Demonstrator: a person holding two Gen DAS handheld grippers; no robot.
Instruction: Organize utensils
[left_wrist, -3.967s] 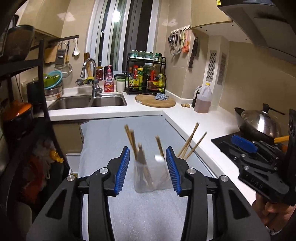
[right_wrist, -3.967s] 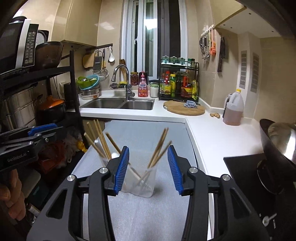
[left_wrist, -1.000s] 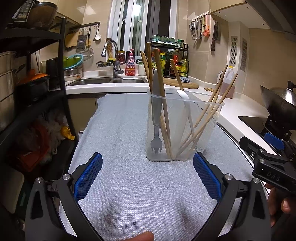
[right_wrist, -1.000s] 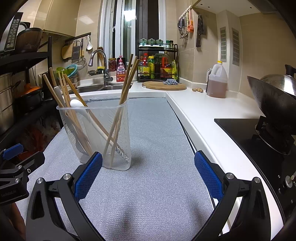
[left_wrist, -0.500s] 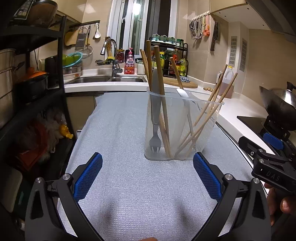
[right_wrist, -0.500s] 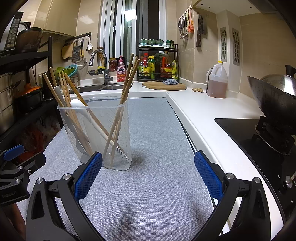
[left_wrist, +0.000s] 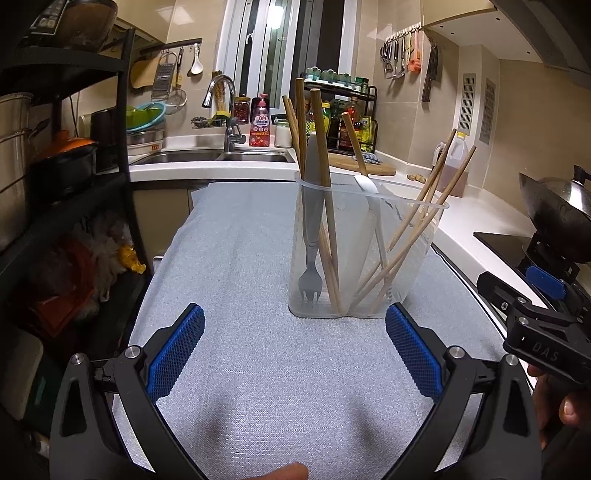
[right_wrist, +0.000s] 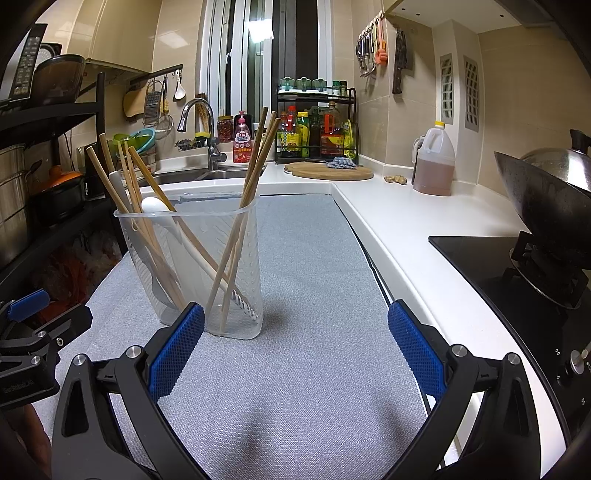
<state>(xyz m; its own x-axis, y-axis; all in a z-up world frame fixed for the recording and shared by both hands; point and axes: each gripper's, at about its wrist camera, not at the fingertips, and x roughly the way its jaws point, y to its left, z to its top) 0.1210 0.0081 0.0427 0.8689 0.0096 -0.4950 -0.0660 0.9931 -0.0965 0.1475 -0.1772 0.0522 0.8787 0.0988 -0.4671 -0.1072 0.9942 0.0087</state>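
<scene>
While I held both low over the grey mat (left_wrist: 258, 369), my left hand-held gripper (left_wrist: 294, 345) stood spread wide and empty, and my right hand-held gripper (right_wrist: 295, 343) was spread just as wide, gripping nothing. Just beyond the left one's fingertips, the clear utensil holder (left_wrist: 364, 258) stood upright on the table, near the mat's right side. It held wooden chopsticks (left_wrist: 413, 236), a grey fork (left_wrist: 310, 229) with tines down, and a white spoon (right_wrist: 155, 205).
</scene>
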